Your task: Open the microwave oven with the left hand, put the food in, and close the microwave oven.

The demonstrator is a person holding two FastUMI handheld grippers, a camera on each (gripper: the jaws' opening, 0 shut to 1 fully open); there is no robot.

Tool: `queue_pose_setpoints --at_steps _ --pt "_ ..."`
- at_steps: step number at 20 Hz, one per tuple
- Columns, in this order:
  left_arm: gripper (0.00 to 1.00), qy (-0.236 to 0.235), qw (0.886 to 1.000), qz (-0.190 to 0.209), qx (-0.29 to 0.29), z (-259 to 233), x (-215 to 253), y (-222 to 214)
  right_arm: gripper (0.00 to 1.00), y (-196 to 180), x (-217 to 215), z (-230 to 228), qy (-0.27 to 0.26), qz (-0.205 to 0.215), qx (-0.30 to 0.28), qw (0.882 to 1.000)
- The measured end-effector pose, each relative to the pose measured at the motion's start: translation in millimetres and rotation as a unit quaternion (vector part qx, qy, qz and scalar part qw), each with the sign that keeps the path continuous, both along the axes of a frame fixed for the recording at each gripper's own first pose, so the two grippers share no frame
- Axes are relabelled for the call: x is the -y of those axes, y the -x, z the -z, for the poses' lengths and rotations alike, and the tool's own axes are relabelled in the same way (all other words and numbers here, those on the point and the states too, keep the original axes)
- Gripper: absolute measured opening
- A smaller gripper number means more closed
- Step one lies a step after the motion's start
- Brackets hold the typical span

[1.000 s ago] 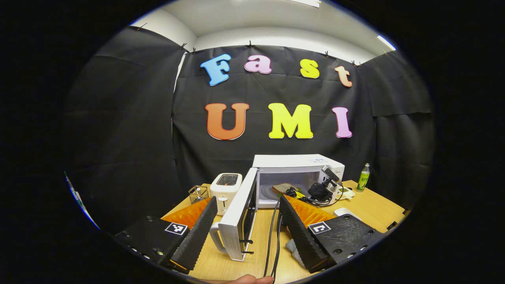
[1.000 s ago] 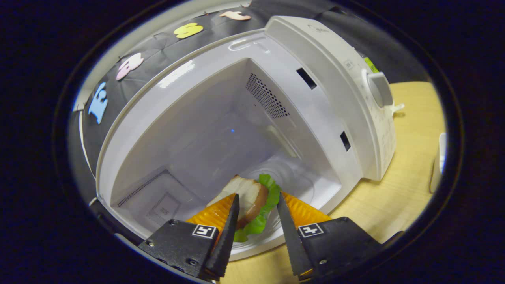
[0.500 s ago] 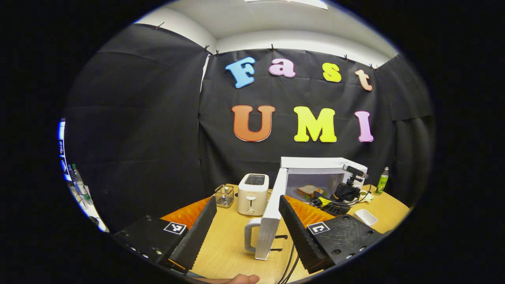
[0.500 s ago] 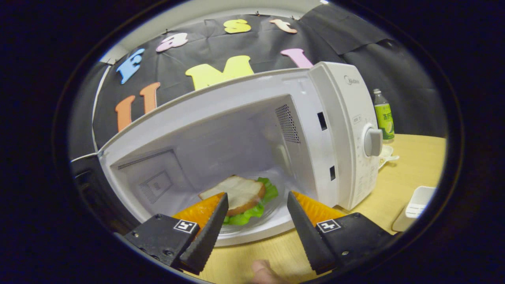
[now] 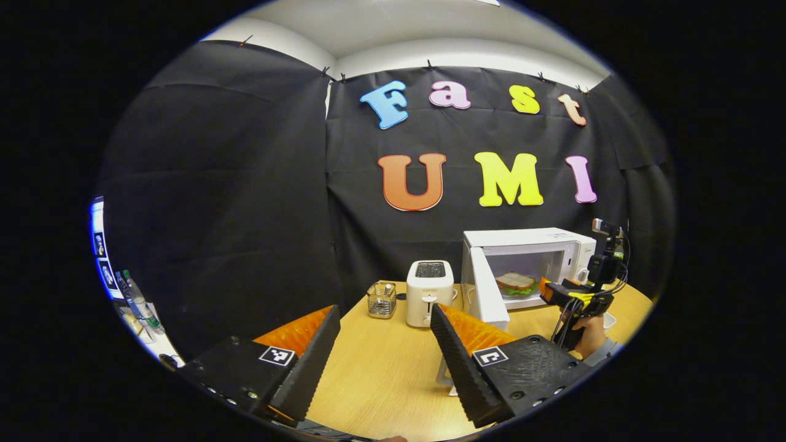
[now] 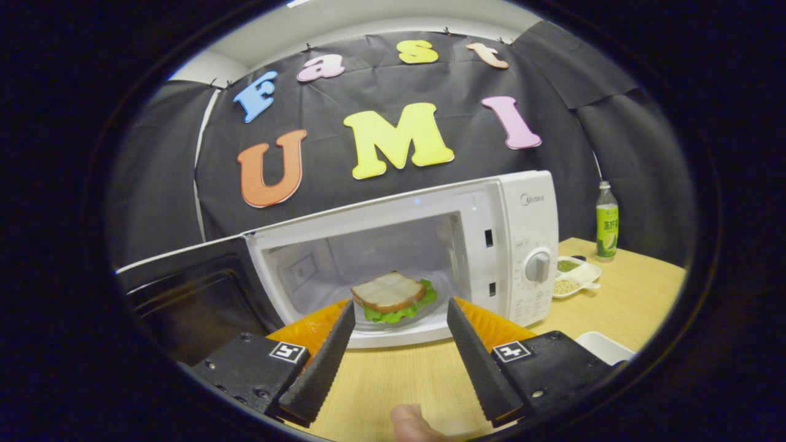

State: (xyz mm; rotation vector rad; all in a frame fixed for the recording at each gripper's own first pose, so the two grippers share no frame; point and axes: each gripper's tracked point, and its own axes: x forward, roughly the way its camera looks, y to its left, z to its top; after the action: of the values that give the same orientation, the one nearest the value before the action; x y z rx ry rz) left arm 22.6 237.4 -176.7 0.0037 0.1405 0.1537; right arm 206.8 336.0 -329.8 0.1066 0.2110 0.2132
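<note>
The right gripper (image 6: 398,356) hangs over the bench (image 6: 638,294) before the microwave (image 6: 528,209), jaws wide apart and empty. The left gripper (image 5: 385,362), jaws likewise spread on nothing, sits nearer than the open door (image 5: 485,288). Farther in, the sandwich (image 6: 390,294) lies inside the oven.

One microwave oven (image 6: 399,245), door (image 6: 184,301) open. One sandwich (image 6: 390,296) inside. One toaster (image 5: 430,293). One wire basket (image 5: 382,299). One green bottle (image 6: 606,221) by the booth wall. One divided dish (image 6: 574,275), two compartments, beside the oven. One small white tray (image 6: 605,347) near the counter (image 6: 614,307) edge. Several bottles (image 5: 132,294) off to the far left, count unclear.
</note>
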Motion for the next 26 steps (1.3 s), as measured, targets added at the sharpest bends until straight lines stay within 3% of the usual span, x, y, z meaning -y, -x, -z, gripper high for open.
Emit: queue_pose_setpoints --at_steps 1,2,3,5,6,8,10,11,14,17,18,22,26 --pt "0.77 0.0 1.0 0.005 0.007 0 0 -3 0.96 11 6 -12 0.01 -0.001 0.004 1.0" --pt "0.79 -0.003 1.0 0.007 0.008 5 -4 -5 0.96 24 8 -26 0.015 -0.013 0.009 1.0" --pt "0.67 -0.008 1.0 0.006 0.011 9 -7 -6 0.95 36 11 -37 0.021 -0.026 0.012 0.999" --pt "0.57 -0.01 1.0 0.004 0.015 15 -13 -11 0.96 60 23 -63 0.029 -0.043 0.026 0.998" --pt "0.34 -0.002 1.0 -0.003 0.016 19 -19 -14 0.96 70 32 -74 0.034 -0.045 0.033 0.998" --pt "0.13 0.025 1.0 0.007 0.002 35 -16 -19 0.96 91 48 -94 0.037 -0.057 0.044 0.997" --pt "0.1 0.034 0.999 0.02 -0.008 50 -15 -28 0.96 109 69 -111 0.039 -0.061 0.054 0.996" --pt "0.0 0.04 0.999 0.029 -0.016 62 -13 -39 0.96 118 78 -117 0.044 -0.066 0.059 0.995" --pt "0.0 0.051 0.997 0.051 -0.025 77 -5 -22 0.96 142 116 -138 0.047 -0.058 0.073 0.995" --pt "0.0 0.055 0.996 0.069 -0.031 103 4 -39 0.95 166 149 -162 0.029 -0.051 0.095 0.994" --pt "0.0 0.06 0.995 0.072 -0.034 111 6 -45 0.89 170 159 -164 0.031 -0.047 0.101 0.993" --pt "0.0 0.057 0.992 0.107 -0.018 122 31 -59 0.89 186 192 -180 0.019 -0.036 0.133 0.99" --pt "0.0 0.06 0.991 0.119 -0.021 131 49 -67 0.89 194 214 -167 0.025 -0.043 0.12 0.992"
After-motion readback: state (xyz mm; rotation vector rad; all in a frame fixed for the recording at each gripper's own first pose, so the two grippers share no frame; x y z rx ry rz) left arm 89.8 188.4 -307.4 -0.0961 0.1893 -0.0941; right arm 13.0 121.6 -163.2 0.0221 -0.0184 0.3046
